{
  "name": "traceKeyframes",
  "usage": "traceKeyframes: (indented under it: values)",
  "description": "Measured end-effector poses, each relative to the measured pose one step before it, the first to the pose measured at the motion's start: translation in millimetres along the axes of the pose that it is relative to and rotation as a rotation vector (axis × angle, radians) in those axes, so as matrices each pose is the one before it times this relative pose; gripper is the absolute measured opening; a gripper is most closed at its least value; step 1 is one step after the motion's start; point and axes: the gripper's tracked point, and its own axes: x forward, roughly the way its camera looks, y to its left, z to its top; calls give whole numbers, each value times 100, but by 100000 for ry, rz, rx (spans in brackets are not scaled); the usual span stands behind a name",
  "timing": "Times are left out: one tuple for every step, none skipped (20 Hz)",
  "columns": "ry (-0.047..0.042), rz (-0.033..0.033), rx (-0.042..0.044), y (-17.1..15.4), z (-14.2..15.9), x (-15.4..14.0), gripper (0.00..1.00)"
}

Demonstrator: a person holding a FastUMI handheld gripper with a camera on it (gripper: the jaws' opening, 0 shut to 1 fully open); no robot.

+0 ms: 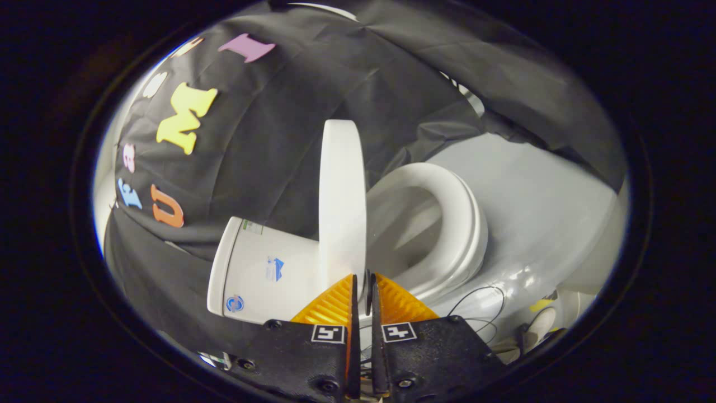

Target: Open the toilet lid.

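The tongs (362, 280) were nearly together, their two fingers pinching the thin edge of the toilet lid (342, 196), one finger on either face of it. The lid rose straight ahead from between the fingertips, seen edge-on as a tall white slab, raised well off the seat and standing roughly at a right angle to it.

Just beyond the tongs and to their right lay the toilet seat (456, 224), a white oval ring down on the bowl (403, 235), whose shaded hollow showed through the ring. To the left of the tongs, touching the lid's far face or nearly so, was the white cistern (268, 274), with small stickers on its side and its flat cap (219, 268) at the end farthest from the lid.

To the right of the tongs, close in, thin dark wires (481, 308) looped over a pale glossy floor (537, 224). Farther right along that floor sat a shoe (537, 324) with something yellow beside it, too small to make out. Black cloth (291, 112) hung beyond the toilet as the booth's wall.
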Motion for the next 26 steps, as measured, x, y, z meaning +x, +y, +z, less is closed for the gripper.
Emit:
traceKeyframes:
  values:
    - [-646, -635, -2857, 785, 68, 0, 11]
    - [-545, -917, -2287, 647, -117, -34, 11]
    - [-1004, -806, -1800, 594, 60, -17, 11]
    - [-633, -1059, -1691, 474, 42, -73, 11]
    - [-842, -1226, -1323, 450, 8, -140, 11]
    - [-452, -1295, -892, 455, -101, -122, 11]
    - [-820, -531, -874, 498, -36, -210, 11]
    - [-525, -422, -972, 582, -61, -137, 11]
    - [-251, -517, -725, 372, -6, -134, 11]
    - [-328, -525, -795, 458, -126, -142, 11]
    - [-494, -93, -426, 517, 45, -148, 11]
    - [-309, -240, -1290, 534, -96, 39, 11]
    - [-553, -457, -830, 556, 85, 42, 11]
    - [-335, -626, -2336, 421, -123, -51, 11]
    - [-546, -877, -741, 474, 86, -95, 11]
    - [-192, -768, -2658, 417, -180, -96, 11]
    - [-665, -631, -729, 503, 120, -160, 11]
    - [-324, 23, -2487, 499, 10, -17, 11]
    - [-447, -61, -238, 645, -57, -392, 11]
    - [-503, 510, -2304, 575, -4, 47, 11]
    - [-70, -11, -1106, 616, -19, -245, 11]
    - [-434, 146, -1882, 499, 163, 146, 11]
    - [11, -113, -447, 642, -178, -12, 11]
    - [-257, 132, -1094, 562, 45, 79, 11]
    - [-416, -203, -1143, 520, -48, -45, 11]
    - [-779, -199, -2426, 579, -63, -7, 11]
